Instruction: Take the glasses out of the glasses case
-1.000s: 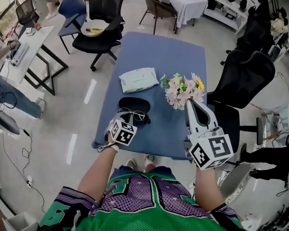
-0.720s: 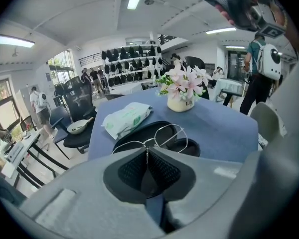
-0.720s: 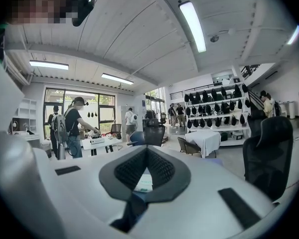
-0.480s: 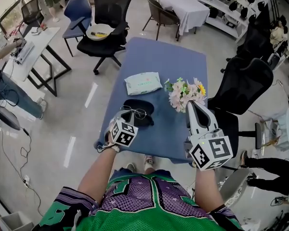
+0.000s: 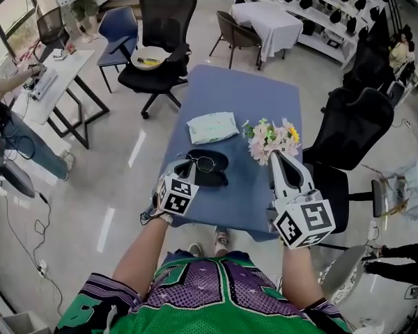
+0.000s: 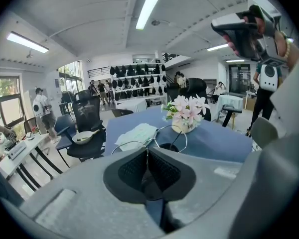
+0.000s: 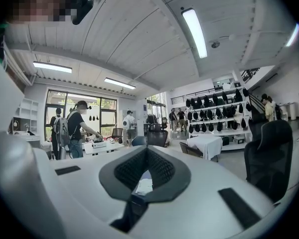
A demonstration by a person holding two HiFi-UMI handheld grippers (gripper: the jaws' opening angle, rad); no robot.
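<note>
Black glasses case (image 5: 220, 163) lies on the blue surface (image 5: 244, 96), near the flowers (image 5: 272, 136). The wire-rimmed glasses (image 5: 200, 163) hang just above it, with the fingers of the left gripper (image 5: 187, 165) pinched together on the frame. Beside the flowers, the right gripper (image 5: 275, 156) points level, its fingers closed on nothing.

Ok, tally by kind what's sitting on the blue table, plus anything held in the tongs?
glasses, pinched in the left tongs: 1
glasses case, black, on the table: 1
wipes pack: 1
flower bunch: 1
Total: 4
</note>
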